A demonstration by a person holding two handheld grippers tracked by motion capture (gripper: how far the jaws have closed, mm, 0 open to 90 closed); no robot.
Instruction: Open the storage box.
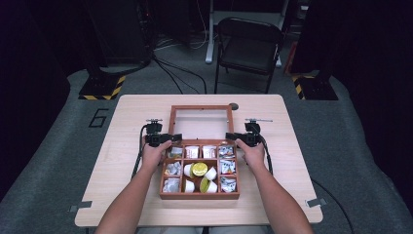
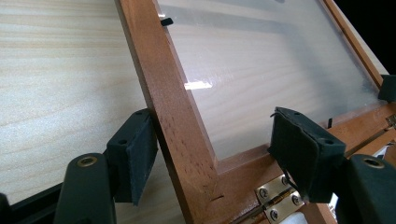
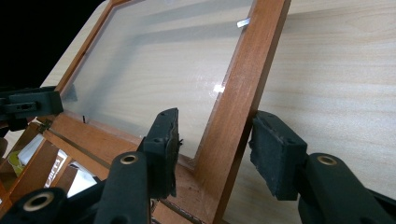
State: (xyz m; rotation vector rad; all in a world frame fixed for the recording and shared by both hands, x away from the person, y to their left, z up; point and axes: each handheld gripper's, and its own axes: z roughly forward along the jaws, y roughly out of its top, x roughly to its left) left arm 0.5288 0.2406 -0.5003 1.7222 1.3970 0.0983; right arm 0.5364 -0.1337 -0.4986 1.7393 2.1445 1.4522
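A wooden compartment box [image 1: 199,196] sits at the middle of the table [image 1: 292,146], near the person's edge. Its glass-paned lid [image 1: 199,108] is swung fully open and lies back behind the box, on or close to the tabletop.

We judge that the lid work is at one end of its swing. The box stands open and its contents are exposed, so either the opening is just done or the closing has yet to begin.

The left gripper [image 1: 175,138] straddles the lid's left rail [image 2: 177,116] near a brass hinge [image 2: 275,200]. Its jaws are apart: one pad sits against the rail's outer edge and the other is well off over the glass. The right gripper [image 1: 229,136] straddles the right rail [image 3: 233,107], and its jaws look clamped on that rail.

The compartments hold small white cups [image 1: 189,169], a yellow-green lidded cup [image 1: 199,168] and silvery packets [image 1: 227,167]. Their labels are too small for us to read. A folding chair [image 1: 248,44] stands beyond the table in a dark room. The far surroundings are hard to make out.
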